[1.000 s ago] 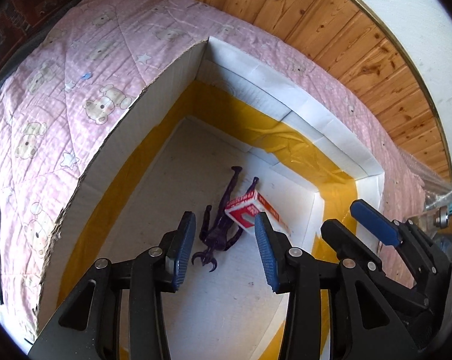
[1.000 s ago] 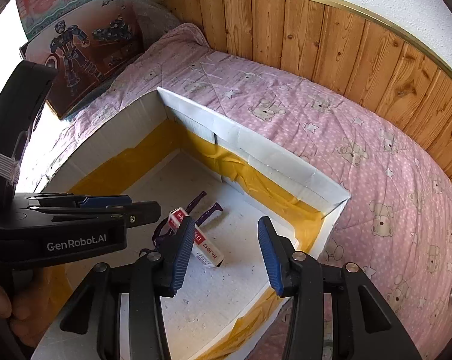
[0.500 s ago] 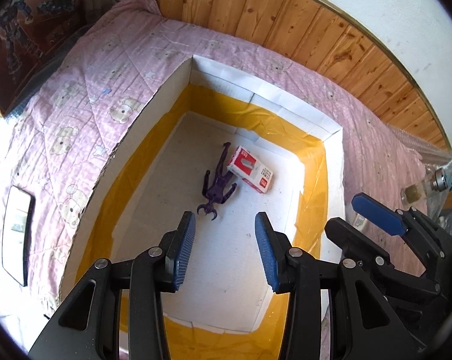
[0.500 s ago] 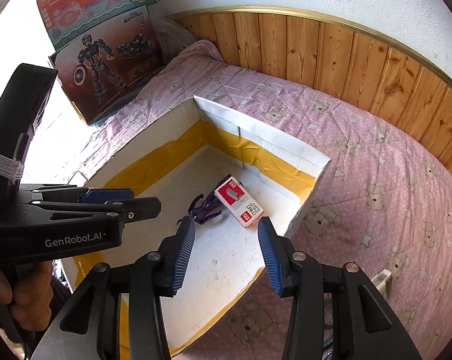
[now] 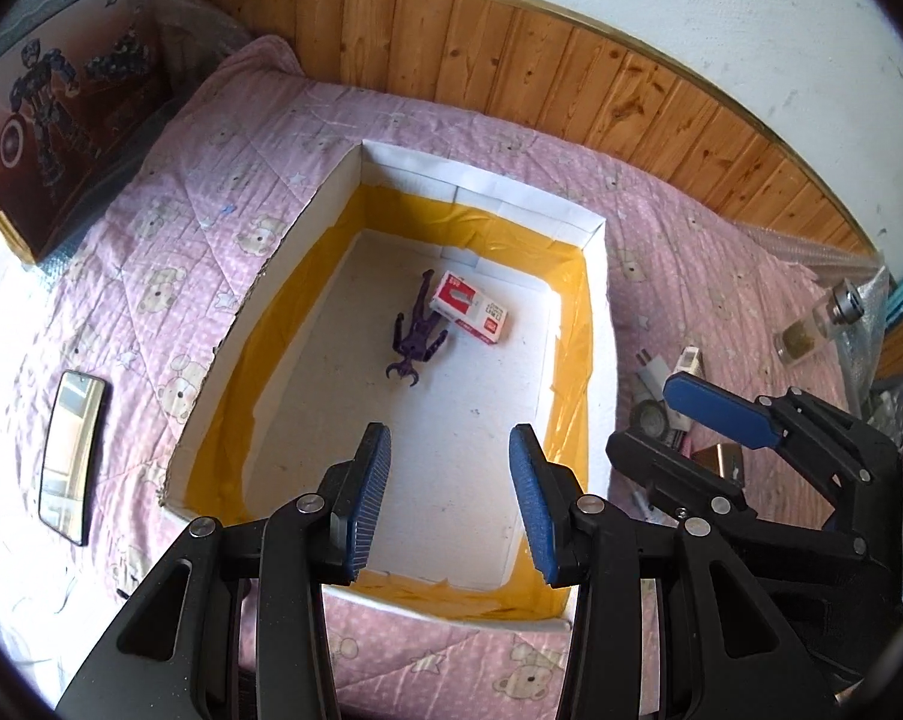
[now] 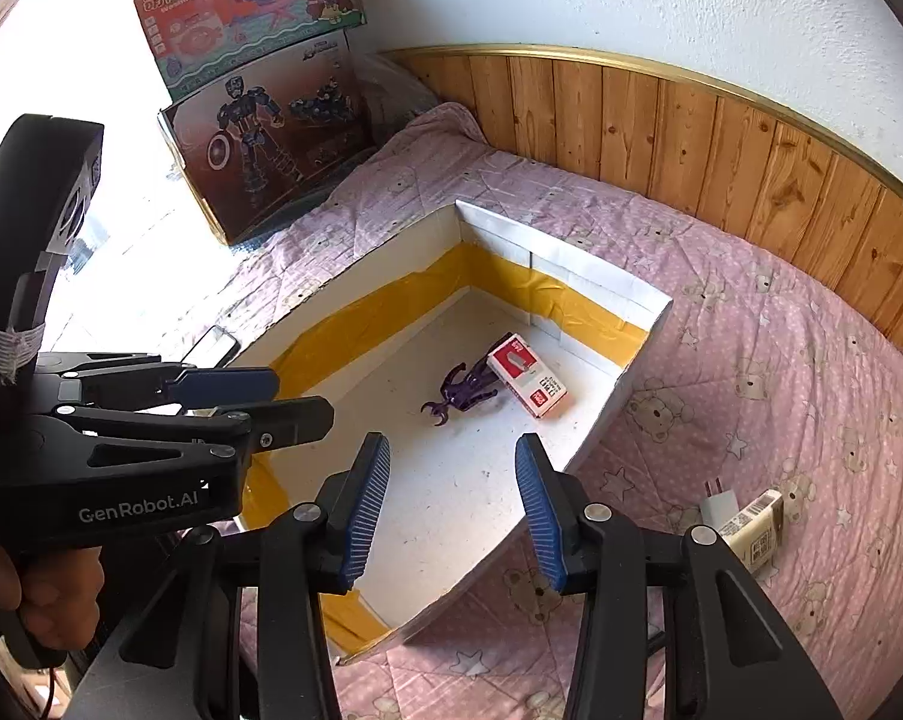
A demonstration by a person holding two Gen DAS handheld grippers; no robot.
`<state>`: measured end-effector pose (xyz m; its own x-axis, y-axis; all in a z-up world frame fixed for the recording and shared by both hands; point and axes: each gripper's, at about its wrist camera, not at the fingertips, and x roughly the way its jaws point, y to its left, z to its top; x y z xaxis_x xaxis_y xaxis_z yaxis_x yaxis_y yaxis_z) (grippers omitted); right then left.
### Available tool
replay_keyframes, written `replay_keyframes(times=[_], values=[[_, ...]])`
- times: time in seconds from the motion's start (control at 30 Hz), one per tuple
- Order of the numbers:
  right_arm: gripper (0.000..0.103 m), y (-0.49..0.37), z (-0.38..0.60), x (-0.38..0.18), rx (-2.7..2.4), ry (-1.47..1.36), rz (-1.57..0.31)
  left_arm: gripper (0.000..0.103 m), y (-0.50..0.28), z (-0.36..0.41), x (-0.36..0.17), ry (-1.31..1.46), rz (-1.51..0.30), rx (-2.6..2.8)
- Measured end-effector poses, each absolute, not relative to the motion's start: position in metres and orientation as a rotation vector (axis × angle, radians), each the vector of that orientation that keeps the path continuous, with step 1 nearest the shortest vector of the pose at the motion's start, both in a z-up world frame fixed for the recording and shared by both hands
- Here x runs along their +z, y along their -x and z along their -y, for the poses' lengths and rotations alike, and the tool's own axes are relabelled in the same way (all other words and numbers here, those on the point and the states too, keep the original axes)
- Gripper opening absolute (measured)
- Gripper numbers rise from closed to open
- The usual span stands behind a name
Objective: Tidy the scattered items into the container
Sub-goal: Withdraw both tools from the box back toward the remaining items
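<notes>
Both your claws stand part-open with nothing between the pads: the left claw (image 5: 448, 498) hangs over the near end of the box (image 5: 598, 276), the right claw (image 6: 451, 507) over its near right corner. Inside already lie a purple figure (image 5: 414, 339) and a small red-and-white carton (image 5: 468, 315), touching each other.

What remains sits on the bed (image 6: 781, 372), to the right of the box: a white charger plug (image 6: 718, 504) and a small labelled packet (image 6: 757, 525) just beside it, and farther right a little glass bottle (image 5: 817, 330); a phone (image 5: 70, 456) lies on the left.

The plug looks hard, light and smooth, so take it across the flat sides of its body, not the prongs. The packet is probably light and may crush; close gently on its long sides. The bottle is likely slippery and breakable; take it across its middle.
</notes>
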<state>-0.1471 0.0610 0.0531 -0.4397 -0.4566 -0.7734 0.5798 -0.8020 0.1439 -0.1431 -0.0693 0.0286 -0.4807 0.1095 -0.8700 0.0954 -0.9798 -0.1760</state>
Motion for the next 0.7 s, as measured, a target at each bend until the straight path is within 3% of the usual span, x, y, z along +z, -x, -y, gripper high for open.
replay_keyframes(times=[0.7], values=[[0.046,0.073,-0.093,0.077,-2.196,-1.019,-0.046,0.044,0.063,0.04,0.058,1.457,0.167,2.725]])
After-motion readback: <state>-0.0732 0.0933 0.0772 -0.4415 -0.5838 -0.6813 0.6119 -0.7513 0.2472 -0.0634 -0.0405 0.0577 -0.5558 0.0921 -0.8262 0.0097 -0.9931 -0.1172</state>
